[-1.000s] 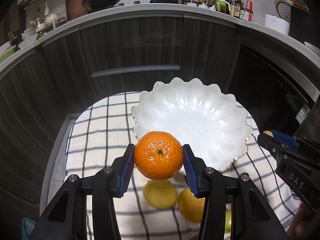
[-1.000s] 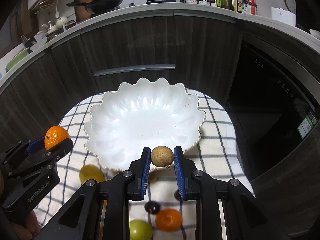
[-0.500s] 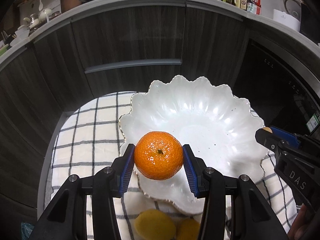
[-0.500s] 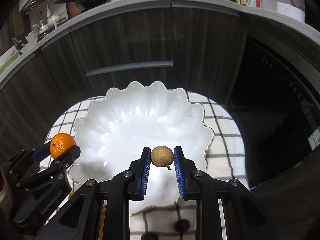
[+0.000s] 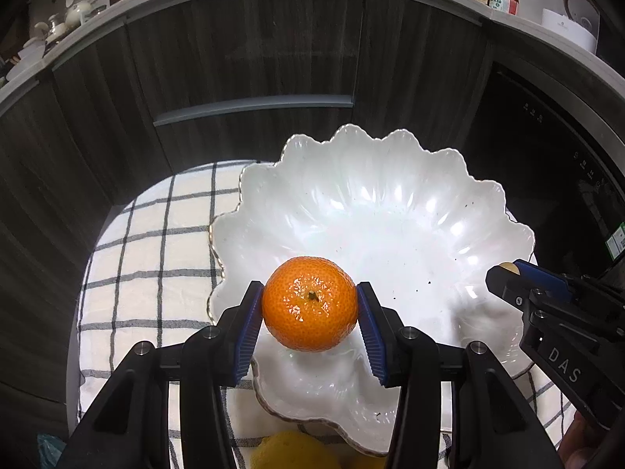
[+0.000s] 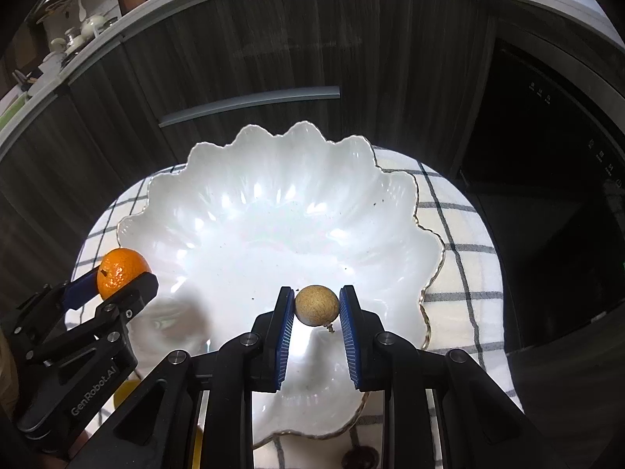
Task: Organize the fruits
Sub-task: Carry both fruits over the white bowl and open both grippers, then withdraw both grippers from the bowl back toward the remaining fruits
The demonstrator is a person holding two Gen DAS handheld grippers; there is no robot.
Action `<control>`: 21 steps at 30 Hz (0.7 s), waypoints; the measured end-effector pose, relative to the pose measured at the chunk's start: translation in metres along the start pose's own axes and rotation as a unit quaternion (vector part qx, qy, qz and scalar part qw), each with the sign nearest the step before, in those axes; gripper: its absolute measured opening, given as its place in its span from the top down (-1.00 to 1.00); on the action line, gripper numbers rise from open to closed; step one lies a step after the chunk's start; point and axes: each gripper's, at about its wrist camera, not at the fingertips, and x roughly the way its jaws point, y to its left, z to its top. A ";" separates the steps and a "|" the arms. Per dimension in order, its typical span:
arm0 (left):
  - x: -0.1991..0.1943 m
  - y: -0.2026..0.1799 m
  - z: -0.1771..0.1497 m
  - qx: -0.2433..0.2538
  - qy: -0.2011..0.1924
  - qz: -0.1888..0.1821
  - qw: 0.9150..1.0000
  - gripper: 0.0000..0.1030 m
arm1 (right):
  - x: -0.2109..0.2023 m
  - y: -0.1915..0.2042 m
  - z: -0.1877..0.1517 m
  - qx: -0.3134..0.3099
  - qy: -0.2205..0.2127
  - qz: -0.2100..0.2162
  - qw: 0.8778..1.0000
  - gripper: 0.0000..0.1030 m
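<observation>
My left gripper (image 5: pixel 309 314) is shut on an orange mandarin (image 5: pixel 309 304), held just above the near-left part of a white scalloped bowl (image 5: pixel 390 179). In the right wrist view the same mandarin (image 6: pixel 119 271) and left gripper (image 6: pixel 117 283) show over the bowl's left rim (image 6: pixel 133 226). My right gripper (image 6: pixel 316 312) is shut on a small round tan fruit (image 6: pixel 316 305) with a short stem, over the bowl's near middle. In the left wrist view the right gripper (image 5: pixel 508 279) reaches in from the right above the bowl. The bowl holds no fruit.
The bowl sits on a white cloth with dark checks (image 5: pixel 156 242). A yellow fruit (image 5: pixel 289 453) lies near the bowl's front edge, and a dark small fruit (image 6: pixel 361 457) lies on the cloth. Dark cabinet fronts (image 5: pixel 254 58) rise close behind; a cluttered counter runs above.
Both grippers have moved forward and down, from the bowl's near edge to over its inside. The loose fruits on the cloth have slid toward the bottom of both views. Both grips are unchanged.
</observation>
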 end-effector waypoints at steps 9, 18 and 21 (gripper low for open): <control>0.004 -0.002 -0.003 0.004 0.009 0.007 1.000 -0.10 | 0.000 -0.003 0.000 0.000 -0.003 -0.012 1.000 0.08; -0.009 0.005 -0.001 0.004 -0.016 0.050 0.999 -0.65 | -0.012 -0.001 0.004 -0.003 -0.024 -0.040 0.999 -0.32; -0.014 0.008 -0.001 0.002 -0.024 0.063 0.998 -0.68 | -0.018 0.001 0.004 -0.005 -0.033 -0.051 0.998 -0.34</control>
